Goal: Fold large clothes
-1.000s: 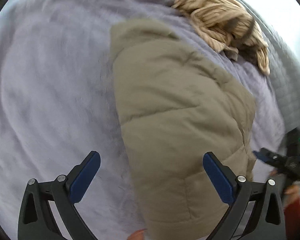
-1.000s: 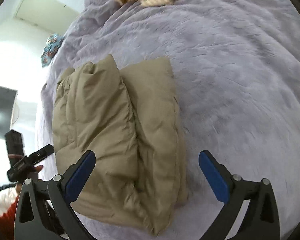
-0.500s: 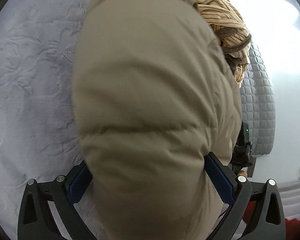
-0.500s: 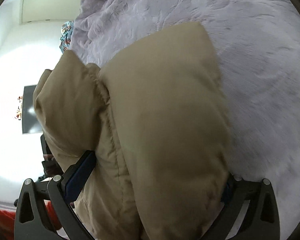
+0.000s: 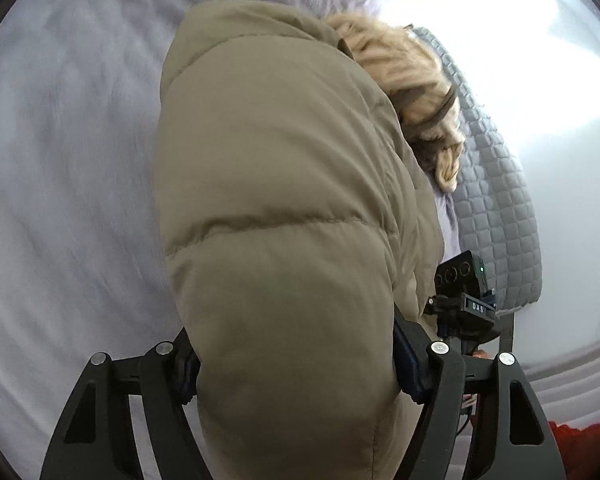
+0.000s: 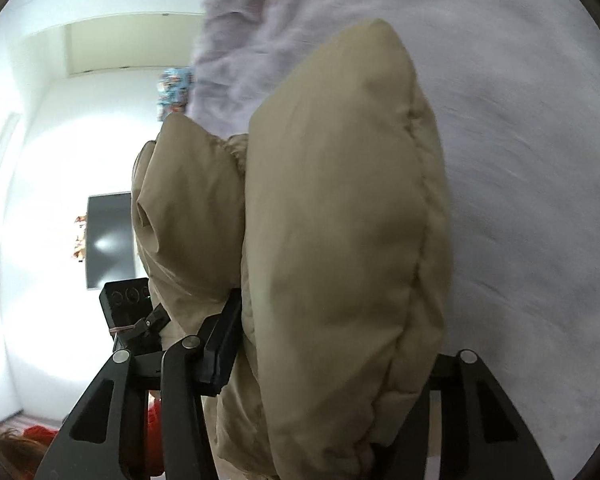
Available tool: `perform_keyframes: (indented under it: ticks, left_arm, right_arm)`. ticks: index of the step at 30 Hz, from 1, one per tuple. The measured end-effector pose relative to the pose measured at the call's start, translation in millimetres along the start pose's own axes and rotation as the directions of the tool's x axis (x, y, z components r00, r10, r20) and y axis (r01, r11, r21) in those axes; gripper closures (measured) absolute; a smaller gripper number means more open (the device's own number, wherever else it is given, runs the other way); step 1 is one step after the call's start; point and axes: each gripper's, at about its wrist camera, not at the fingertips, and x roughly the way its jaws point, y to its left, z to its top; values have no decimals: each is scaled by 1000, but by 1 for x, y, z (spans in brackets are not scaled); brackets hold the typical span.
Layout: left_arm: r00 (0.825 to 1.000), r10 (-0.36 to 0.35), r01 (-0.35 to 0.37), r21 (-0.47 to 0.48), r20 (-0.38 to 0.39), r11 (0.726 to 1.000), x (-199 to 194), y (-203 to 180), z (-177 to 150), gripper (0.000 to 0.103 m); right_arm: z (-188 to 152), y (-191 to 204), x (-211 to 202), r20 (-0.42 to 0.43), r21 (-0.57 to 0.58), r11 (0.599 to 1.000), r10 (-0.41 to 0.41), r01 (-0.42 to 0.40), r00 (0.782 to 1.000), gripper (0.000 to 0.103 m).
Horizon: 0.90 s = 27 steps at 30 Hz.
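Left claw (image 5: 296,364) pinches the jacket (image 5: 284,200) at frame centre; right claw (image 6: 332,360) pinches its other end, seemingly to lift the fold whole off the bed (image 5: 68,160).

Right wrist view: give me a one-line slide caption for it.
Right gripper clamps the folded tan puffer jacket above the lilac fleece blanket, left gripper alongside.

Soft cloth against hard matt plastic

The puffer jacket (image 5: 284,208) is smooth, matt khaki cloth with stitched quilting, bulging between the matt black plastic fingers (image 5: 440,376) of the left tool (image 5: 296,364), which carry shiny metal rivets. Beyond it, the bed cover (image 5: 68,140) is fuzzy lilac plush; the sweater (image 5: 412,80) is coarse tan knit, the mattress (image 5: 496,208) grey quilted.
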Motion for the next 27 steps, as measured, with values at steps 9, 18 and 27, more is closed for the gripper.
perform_keyframes:
  ticks: [9,18,27]
  left_arm:
    - [979,158,-156,-22,128,987,-34,62,87,28]
    - [973,208,-199,-92,102,976,-3,134,86,9]
    - [897,426,-423,-53,117,905,-24,81,75,8]
  right_arm:
    - [63,53,105,-32,-89,996,-14,11,999,50]
    - [75,8,161,-46,-19,998,-65,64,997,29]
    - [56,51,123,24,-31,988,-151,151,988,28]
